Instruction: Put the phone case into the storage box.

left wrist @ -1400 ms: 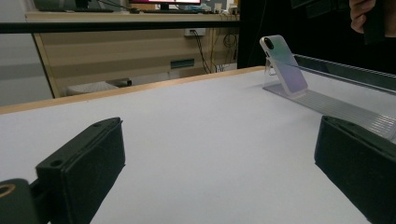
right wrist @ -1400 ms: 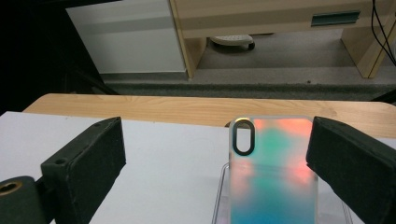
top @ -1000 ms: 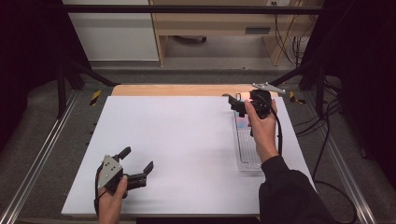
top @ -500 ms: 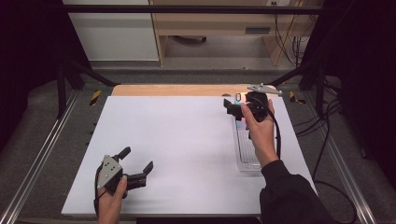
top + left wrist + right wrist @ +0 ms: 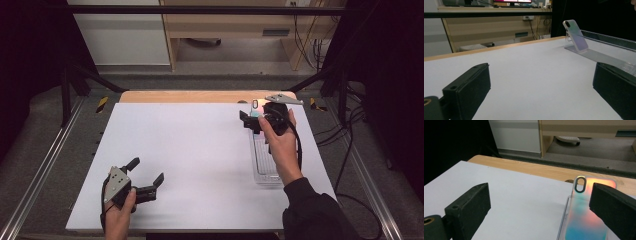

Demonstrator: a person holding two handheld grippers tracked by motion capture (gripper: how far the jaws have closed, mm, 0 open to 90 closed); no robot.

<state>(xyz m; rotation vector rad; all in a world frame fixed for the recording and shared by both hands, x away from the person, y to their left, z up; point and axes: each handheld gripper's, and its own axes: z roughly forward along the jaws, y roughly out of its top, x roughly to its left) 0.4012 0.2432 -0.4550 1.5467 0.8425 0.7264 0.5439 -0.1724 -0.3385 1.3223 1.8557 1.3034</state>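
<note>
So far nothing is gripped: the iridescent plastic phone case [image 5: 584,212] leans on the clear ribbed rack [image 5: 265,162], the right gripper [image 5: 252,121] wide open beside it, the left gripper [image 5: 146,176] open, empty, well apart.

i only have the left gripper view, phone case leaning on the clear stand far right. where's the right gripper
Observer: In the high view the right gripper is at the far end of the clear stand, right at the phone case.
Operator: is it gripping the case
Observer: No. The right gripper view shows the jaws wide apart; the iridescent case sits partly behind the right-hand jaw, and I can't tell if that jaw touches it.
Operator: what does the case look like from there
Observer: Orange-pink at the top fading to blue lower down, with an oval camera cutout at its upper left corner.
Operator: and my left gripper
Observer: The left gripper is open near the table's near left corner, holding nothing.
</note>
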